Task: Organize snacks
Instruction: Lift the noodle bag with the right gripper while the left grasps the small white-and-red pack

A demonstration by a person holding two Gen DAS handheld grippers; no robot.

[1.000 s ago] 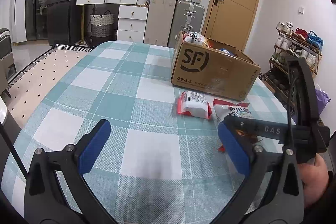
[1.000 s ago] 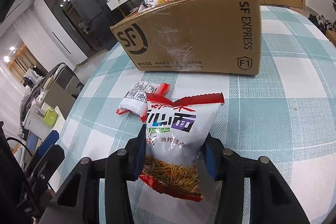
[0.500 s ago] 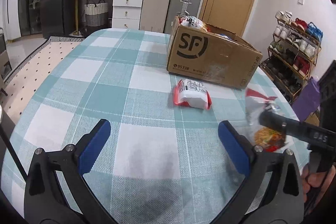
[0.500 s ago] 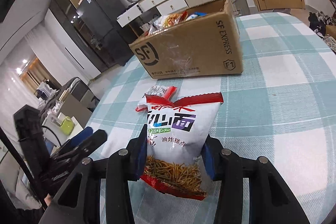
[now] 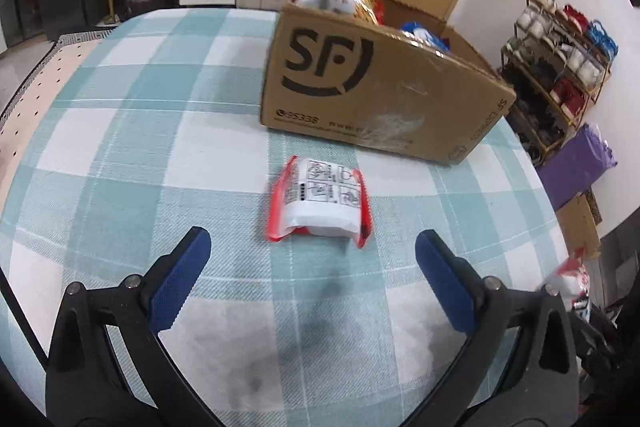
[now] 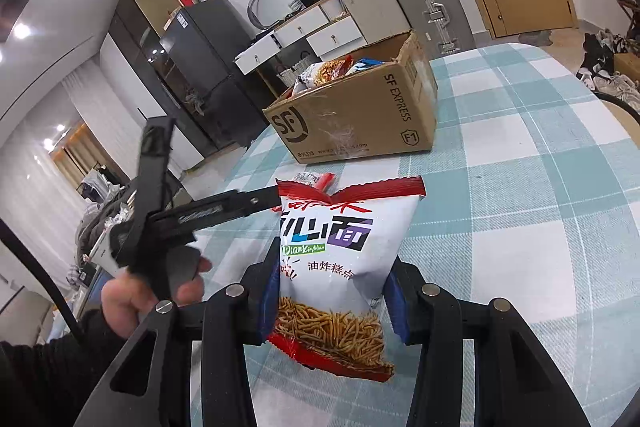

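My right gripper (image 6: 334,291) is shut on a white and red bag of fried snack sticks (image 6: 340,267), held up above the table. Behind it stands the open cardboard SF box (image 6: 360,123) with several snack bags inside. In the left wrist view my left gripper (image 5: 312,267) is open and points down at a small red and white snack packet (image 5: 322,203) lying on the checked tablecloth, just short of it. The same box (image 5: 376,95) stands beyond the packet. The held bag (image 5: 570,281) shows blurred at the right edge.
The table carries a teal and white checked cloth (image 5: 140,155). A hand (image 6: 132,301) holds the left gripper's body at the left of the right wrist view. A shoe rack (image 5: 560,67), a purple bag (image 5: 576,163), drawers and suitcases stand off the table.
The left gripper swung towards the small packet and tipped downward, so the packet now lies centred ahead of its open fingers. The right gripper lifted the snack bag up and away from the table.
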